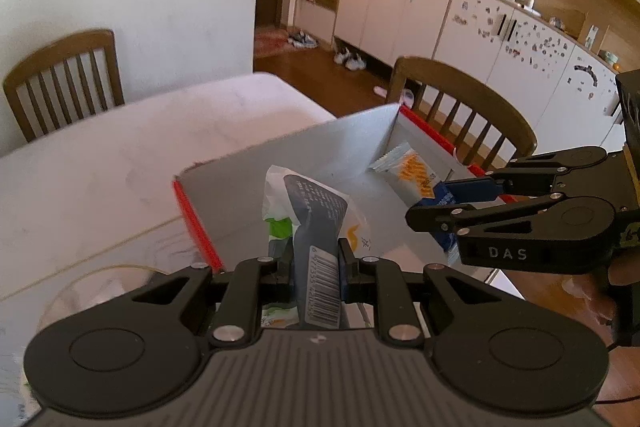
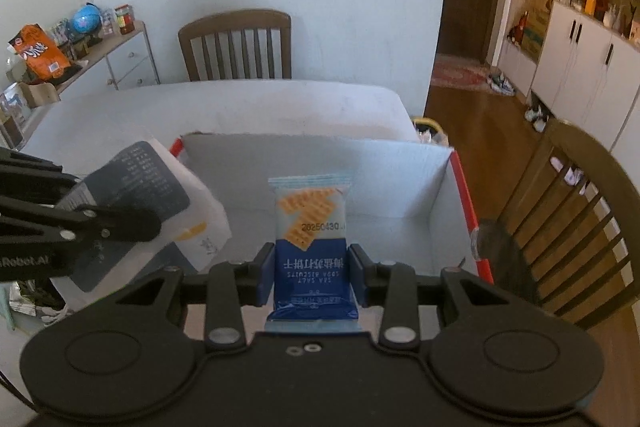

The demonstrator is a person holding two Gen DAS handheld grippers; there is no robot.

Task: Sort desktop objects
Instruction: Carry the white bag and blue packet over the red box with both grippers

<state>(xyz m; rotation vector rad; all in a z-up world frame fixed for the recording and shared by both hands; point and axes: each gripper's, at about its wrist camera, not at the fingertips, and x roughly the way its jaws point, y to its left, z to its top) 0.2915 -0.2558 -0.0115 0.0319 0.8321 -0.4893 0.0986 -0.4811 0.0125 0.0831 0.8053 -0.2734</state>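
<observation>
My left gripper (image 1: pixel 316 269) is closed on a grey-and-white snack pouch (image 1: pixel 316 223), fingers (image 1: pixel 347 267) pinching its barcode end. The pouch hangs over the near-left part of the open cardboard box (image 1: pixel 280 155).

My right gripper (image 2: pixel 311 269) is closed on a blue sea salt soda biscuit packet (image 2: pixel 310 227), blue pads tight on both sides of its dark blue lower half, print upside down to the camera. The packet is upright over the box interior, near the front wall. From the left wrist view it sits toward the box's right side, well apart from the pouch.

The box has red-edged side walls and sits on the white counter (image 2: pixel 240 107). Wooden chairs (image 2: pixel 236 45) stand at the far and right sides of the counter.
</observation>
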